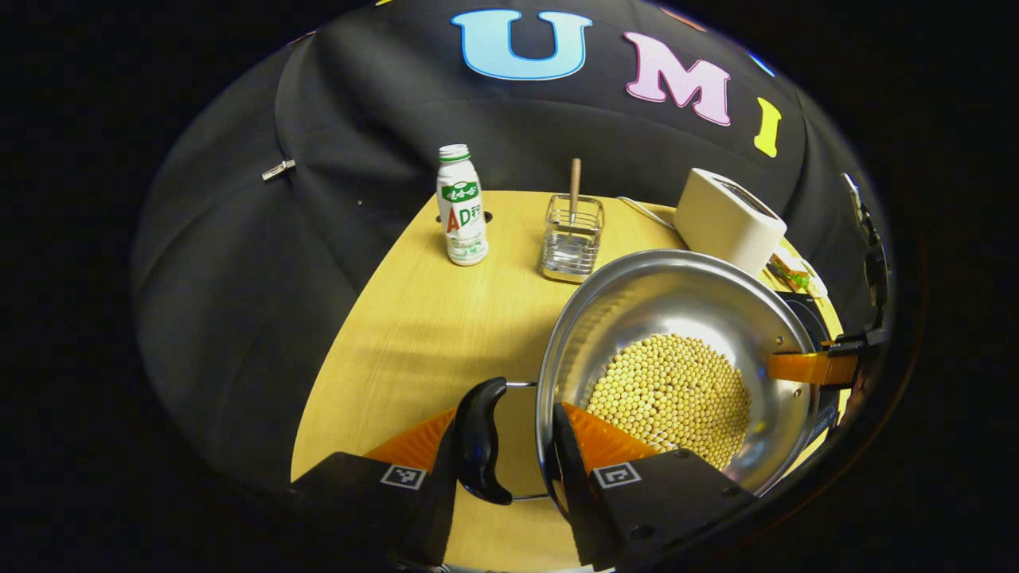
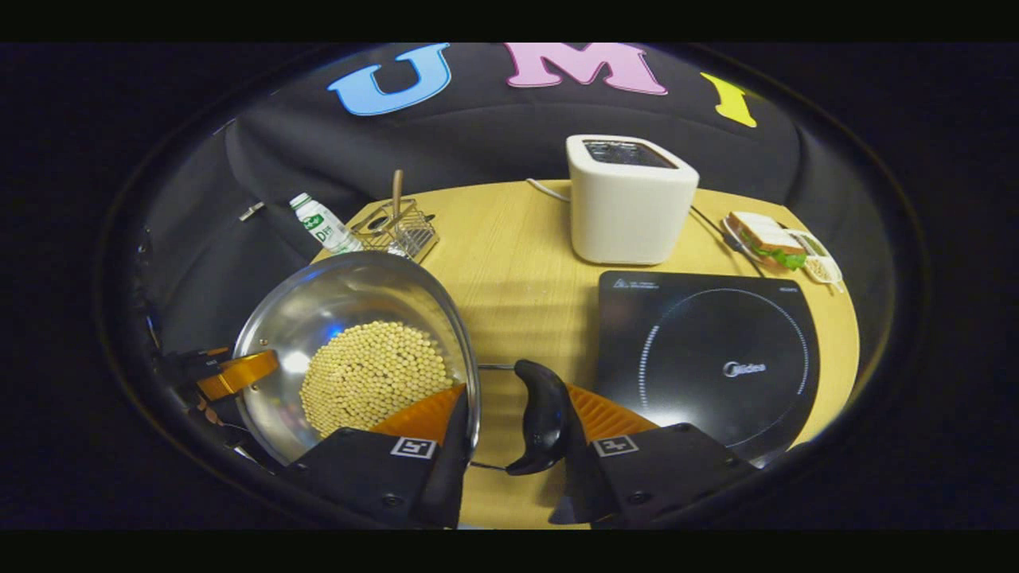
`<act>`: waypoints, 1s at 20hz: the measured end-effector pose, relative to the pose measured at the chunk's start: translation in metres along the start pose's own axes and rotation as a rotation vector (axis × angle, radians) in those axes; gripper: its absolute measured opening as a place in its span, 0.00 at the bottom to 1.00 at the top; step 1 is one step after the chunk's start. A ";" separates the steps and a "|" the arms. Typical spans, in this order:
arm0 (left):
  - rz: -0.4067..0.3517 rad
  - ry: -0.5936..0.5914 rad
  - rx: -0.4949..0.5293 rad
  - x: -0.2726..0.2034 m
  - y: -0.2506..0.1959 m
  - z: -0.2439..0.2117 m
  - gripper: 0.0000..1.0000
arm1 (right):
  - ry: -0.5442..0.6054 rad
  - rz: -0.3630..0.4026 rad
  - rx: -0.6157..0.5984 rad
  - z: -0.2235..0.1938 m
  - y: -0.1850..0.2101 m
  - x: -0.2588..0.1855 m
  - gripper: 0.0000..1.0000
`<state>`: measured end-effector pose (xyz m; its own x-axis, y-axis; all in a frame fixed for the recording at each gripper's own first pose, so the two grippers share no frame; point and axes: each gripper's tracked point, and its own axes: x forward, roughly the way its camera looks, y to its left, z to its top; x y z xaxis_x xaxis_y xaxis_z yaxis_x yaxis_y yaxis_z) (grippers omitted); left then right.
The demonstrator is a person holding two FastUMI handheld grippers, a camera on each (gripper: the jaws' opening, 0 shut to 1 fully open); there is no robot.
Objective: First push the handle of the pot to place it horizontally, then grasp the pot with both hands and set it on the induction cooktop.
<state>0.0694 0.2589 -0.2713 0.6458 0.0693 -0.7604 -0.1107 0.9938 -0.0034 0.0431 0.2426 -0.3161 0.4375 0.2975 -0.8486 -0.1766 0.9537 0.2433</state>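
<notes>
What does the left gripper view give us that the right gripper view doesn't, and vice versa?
Left gripper view: the left gripper, fingers straddling one black curved pot handle and the rim.

Right gripper view: the right gripper straddling the opposite black handle, plus the full face of the black induction cooktop and a sandwich on a plate.

Both: stainless steel pot of yellow beans, white toaster, white drink bottle, wire basket, wooden table.
</notes>
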 end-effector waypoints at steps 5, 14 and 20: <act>-0.016 0.004 0.032 -0.032 -0.057 0.007 0.61 | -0.003 0.006 0.037 -0.005 -0.050 -0.040 0.56; -0.079 0.015 0.086 -0.037 -0.149 0.005 0.61 | -0.012 -0.037 0.076 -0.010 -0.137 -0.078 0.56; -0.103 0.016 0.106 -0.032 -0.199 0.009 0.61 | -0.017 -0.059 0.100 -0.008 -0.183 -0.084 0.56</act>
<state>0.0776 0.0599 -0.2403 0.6374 -0.0337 -0.7698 0.0364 0.9992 -0.0136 0.0313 0.0425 -0.2931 0.4595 0.2408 -0.8549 -0.0617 0.9689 0.2398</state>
